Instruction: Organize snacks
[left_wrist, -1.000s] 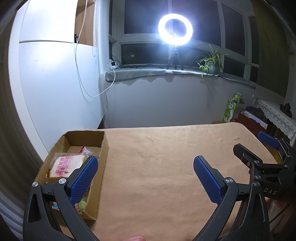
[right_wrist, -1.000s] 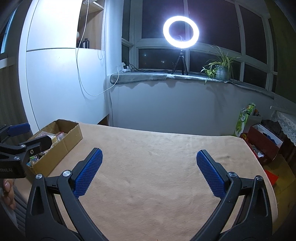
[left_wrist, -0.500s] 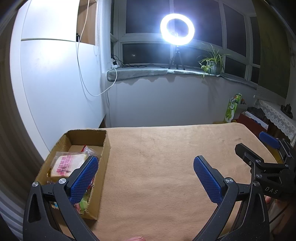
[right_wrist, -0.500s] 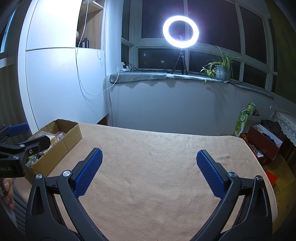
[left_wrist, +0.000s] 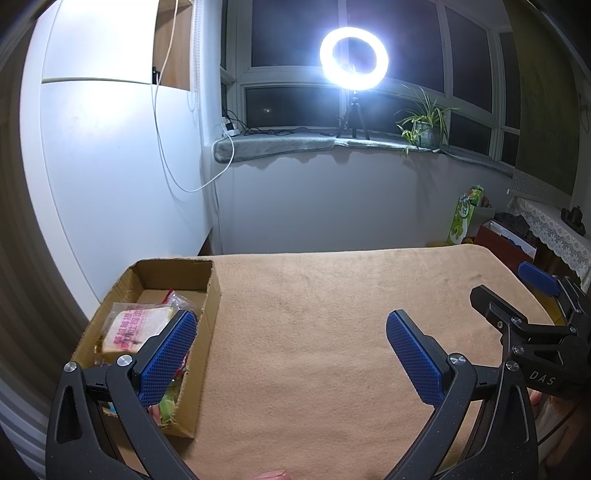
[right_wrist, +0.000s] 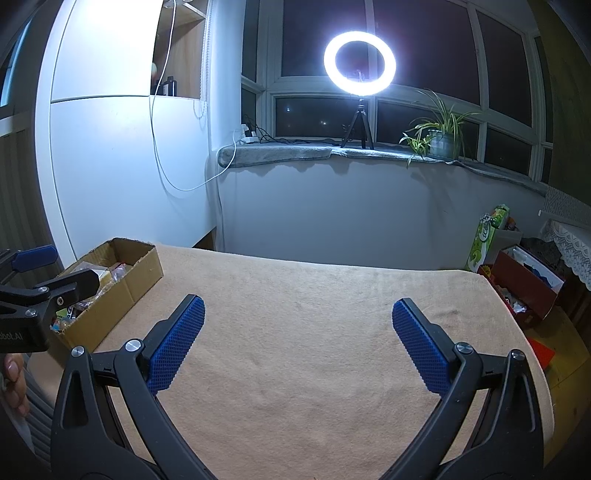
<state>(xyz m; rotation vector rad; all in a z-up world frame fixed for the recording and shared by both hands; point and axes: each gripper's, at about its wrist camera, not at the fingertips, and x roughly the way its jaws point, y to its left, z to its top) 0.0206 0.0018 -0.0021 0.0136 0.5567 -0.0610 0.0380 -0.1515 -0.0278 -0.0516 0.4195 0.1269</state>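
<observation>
Almost nothing has shifted over the last second: my left tool and right tool both hang released and empty over the tan cloth-covered surface. The snacks already sit in the brown cardboard box, so sorting looks finished. "DAS" is printed on my right tool.

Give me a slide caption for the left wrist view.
Open left hand-held gripper hovers over a tan cloth-covered table, beside a cardboard box holding wrapped snacks.
</observation>
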